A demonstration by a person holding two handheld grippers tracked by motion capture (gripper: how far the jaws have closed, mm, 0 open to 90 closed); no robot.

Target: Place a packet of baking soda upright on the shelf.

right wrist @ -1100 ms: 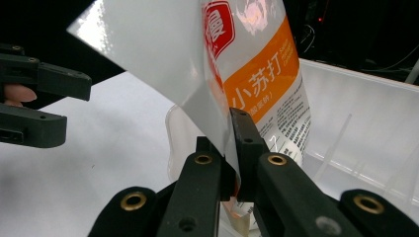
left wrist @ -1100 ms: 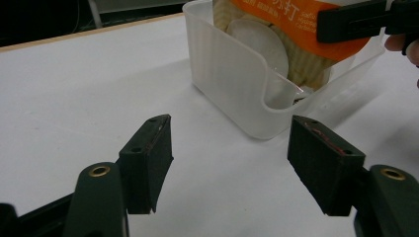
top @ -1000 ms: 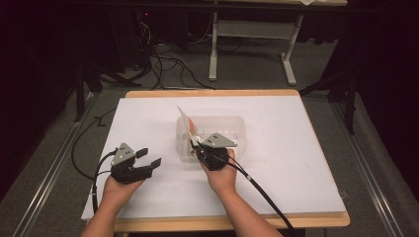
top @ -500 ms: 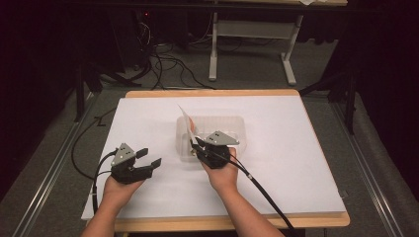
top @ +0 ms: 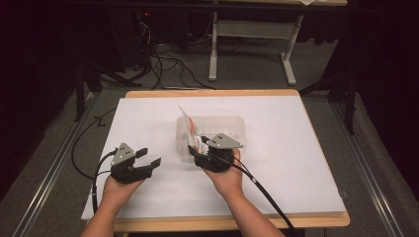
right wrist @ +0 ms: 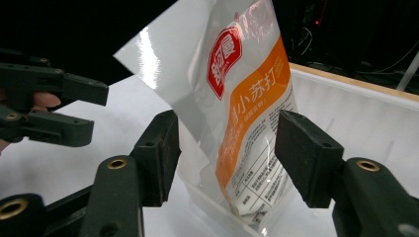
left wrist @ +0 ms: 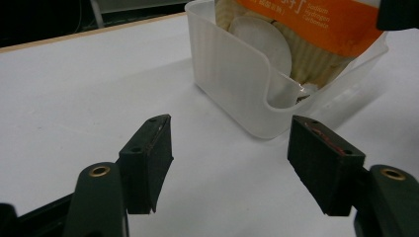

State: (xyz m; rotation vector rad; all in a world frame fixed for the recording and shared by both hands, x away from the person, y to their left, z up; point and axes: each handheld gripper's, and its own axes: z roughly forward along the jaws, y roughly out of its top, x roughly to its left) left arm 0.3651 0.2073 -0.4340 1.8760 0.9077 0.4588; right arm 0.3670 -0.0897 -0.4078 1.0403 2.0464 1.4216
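From the high view, we are seeing an orange-and-white snack packet (top: 188,123) standing tilted in a translucent plastic bin (top: 232,123) on the white table (top: 296,148). In the left gripper view, the left gripper (left wrist: 230,148) is gaping, holding nothing. In the right gripper view, the right gripper (right wrist: 227,148) is spreading around the glossy packet without pinching it.

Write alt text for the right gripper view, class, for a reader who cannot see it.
A white and orange snack packet stands tilted in a clear plastic tub, between the open jaws of the right gripper, which are not touching it. The left gripper sits at the left edge over the white table.
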